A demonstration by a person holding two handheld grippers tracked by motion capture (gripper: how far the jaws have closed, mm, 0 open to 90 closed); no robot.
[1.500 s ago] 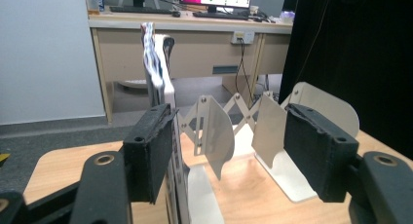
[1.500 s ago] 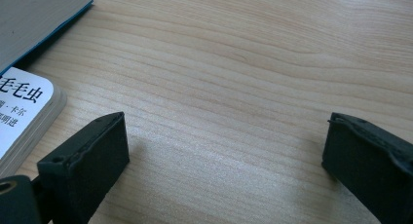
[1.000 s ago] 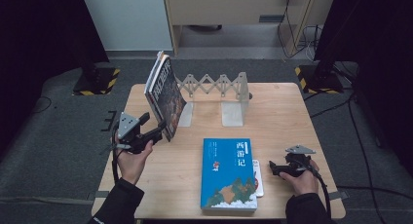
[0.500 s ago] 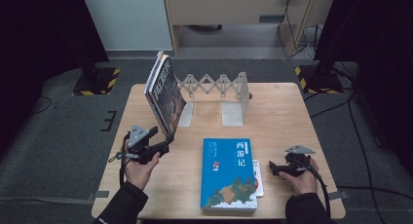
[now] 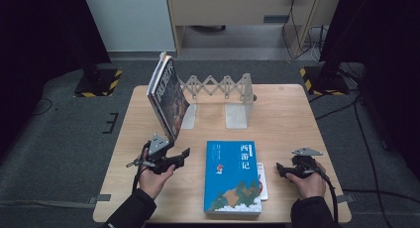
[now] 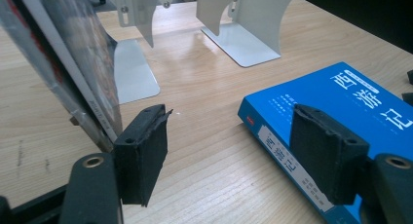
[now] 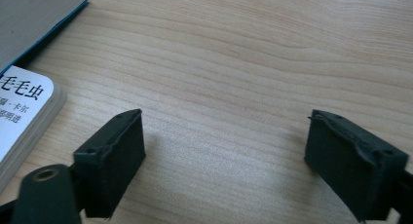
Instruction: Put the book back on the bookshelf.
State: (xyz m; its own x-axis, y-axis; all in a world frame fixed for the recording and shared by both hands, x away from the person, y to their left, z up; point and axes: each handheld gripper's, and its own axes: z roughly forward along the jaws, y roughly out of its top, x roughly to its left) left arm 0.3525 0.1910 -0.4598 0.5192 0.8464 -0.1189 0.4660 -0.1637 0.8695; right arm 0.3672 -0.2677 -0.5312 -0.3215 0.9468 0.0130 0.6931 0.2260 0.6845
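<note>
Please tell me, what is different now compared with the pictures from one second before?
The left gripper has come away from the leaning books toward the person, down to the table, jaws open and empty. The right gripper kept its place; its jaws have just been closing a little, with nothing between them. The leaning books, the blue book and the metal bookend rack stayed as they were.

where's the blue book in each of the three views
High view: the blue book lies flat at lower centre of the table, between the two hands.
Left gripper view: it sits at the right, partly behind the right finger, spine label facing the camera.
Right gripper view: just its corner at the top left, grey page edge over a blue cover.
Shared landmark: the small white book tucked under its right edge, seen in the high view and the right gripper view.
</note>
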